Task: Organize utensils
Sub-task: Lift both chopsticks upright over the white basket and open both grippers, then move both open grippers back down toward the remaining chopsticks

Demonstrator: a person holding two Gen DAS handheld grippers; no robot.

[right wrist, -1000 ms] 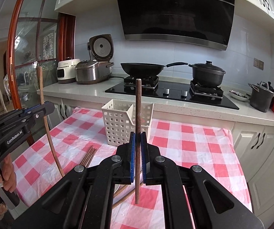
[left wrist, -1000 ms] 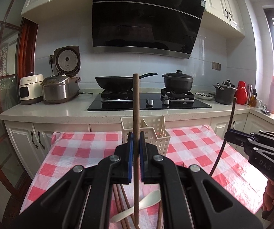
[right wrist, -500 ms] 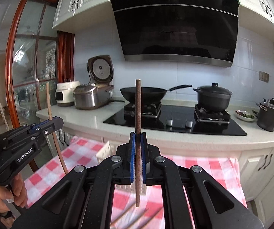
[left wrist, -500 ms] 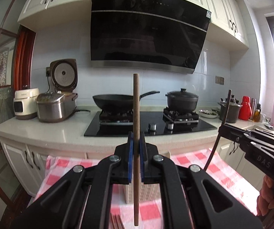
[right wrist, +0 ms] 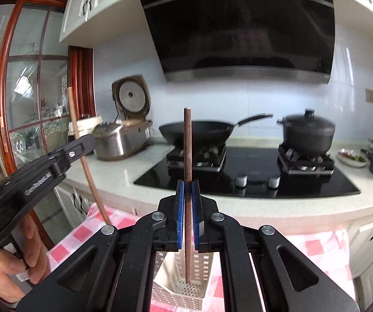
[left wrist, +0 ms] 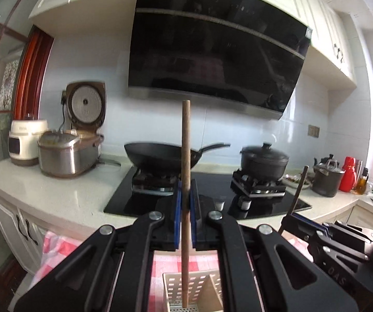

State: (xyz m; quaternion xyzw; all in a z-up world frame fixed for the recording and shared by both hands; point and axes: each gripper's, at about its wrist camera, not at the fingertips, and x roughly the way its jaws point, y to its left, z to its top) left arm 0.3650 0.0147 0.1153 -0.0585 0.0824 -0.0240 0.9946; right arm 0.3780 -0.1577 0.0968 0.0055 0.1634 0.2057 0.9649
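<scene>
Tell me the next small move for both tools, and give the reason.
Probably lower both straight down, then open. Each tool, left and right, is shut on an upright chopstick, and each tip appears to hang over the open basket, not yet inside it.

"DAS" on right gripper [left wrist: 287,223] body; "GenRobot.AI", blurred, on left gripper [right wrist: 82,143] body.

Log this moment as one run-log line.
left hand-held gripper: shut on chopstick | right hand-held gripper: shut on second chopstick | both upright above white basket | not yet released
</scene>
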